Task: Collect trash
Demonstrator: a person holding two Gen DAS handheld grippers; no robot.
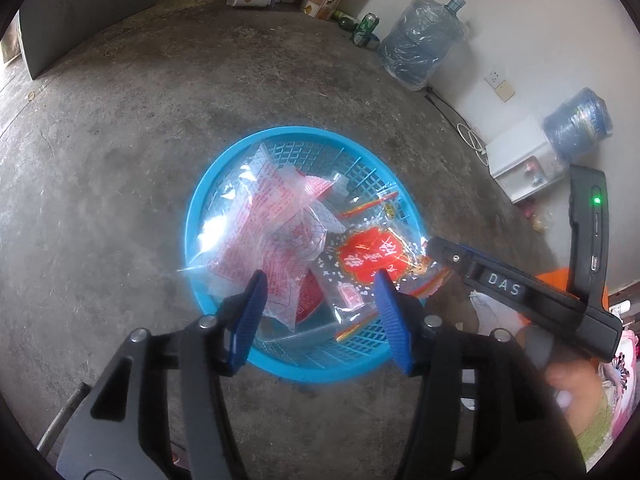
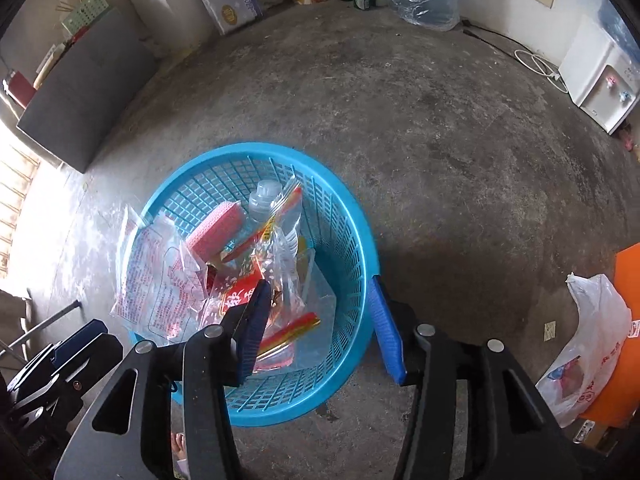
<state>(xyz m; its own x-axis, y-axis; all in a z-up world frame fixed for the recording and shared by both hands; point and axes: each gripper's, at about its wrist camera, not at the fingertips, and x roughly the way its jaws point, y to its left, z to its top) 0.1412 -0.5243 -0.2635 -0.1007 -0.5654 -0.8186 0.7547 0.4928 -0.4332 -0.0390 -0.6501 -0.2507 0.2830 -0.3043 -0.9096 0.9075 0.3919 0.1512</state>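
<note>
A round blue mesh basket [image 1: 192, 216] [image 2: 256, 150] stands on the concrete floor. It holds a clear bag with red print [image 1: 256, 232] [image 2: 156, 284], which droops over the rim, and a clear bag with a red label [image 1: 368, 256] [image 2: 240, 296]. A pink sponge [image 2: 218, 232] and a clear plastic bottle [image 2: 268, 200] also lie inside. My left gripper [image 1: 320, 280] hangs open just above the bags, its pads pressing on nothing. My right gripper [image 2: 319, 284] is open over the basket's near right rim, one finger inside and one outside. Its black body [image 1: 500, 280] shows in the left wrist view.
Two water jugs [image 1: 420, 40] [image 1: 580, 124], a white dispenser [image 1: 520, 160] and a green can [image 1: 366, 28] line the far wall. A white plastic bag [image 2: 588, 340] lies on the floor at right beside an orange object [image 2: 628, 280]. A grey board [image 2: 80, 92] leans at left.
</note>
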